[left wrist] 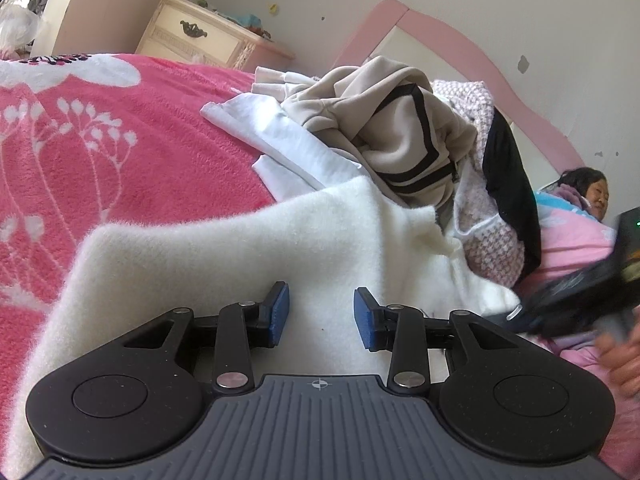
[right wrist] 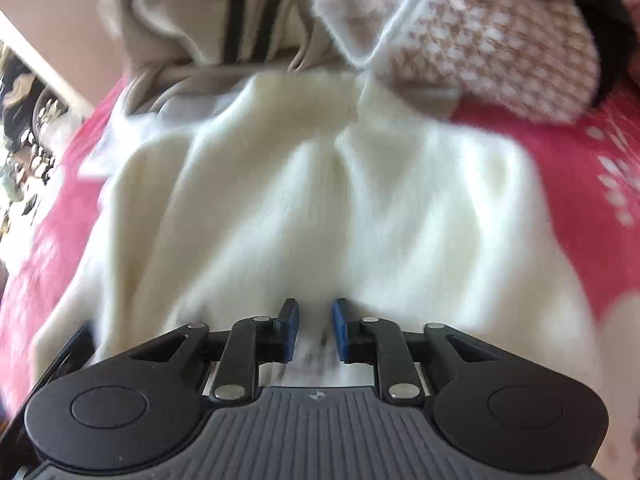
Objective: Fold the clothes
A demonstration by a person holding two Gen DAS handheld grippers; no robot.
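showing only leftward: nightstand (left wrist: 200,34), person (left wrist: 588,196).

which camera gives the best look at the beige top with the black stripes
The left wrist view: the beige top sits sharp and nearly whole on the clothes pile, stripes clear. The right wrist view shows only its lower part, blurred and cut off by the frame's top edge.

Pink floral blanket (left wrist: 140,152), cream nightstand (left wrist: 200,36), pink headboard (left wrist: 460,48), person lying in bed (left wrist: 584,196)

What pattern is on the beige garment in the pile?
Black stripes forming angular bands on the beige garment; clearest in the left wrist view.
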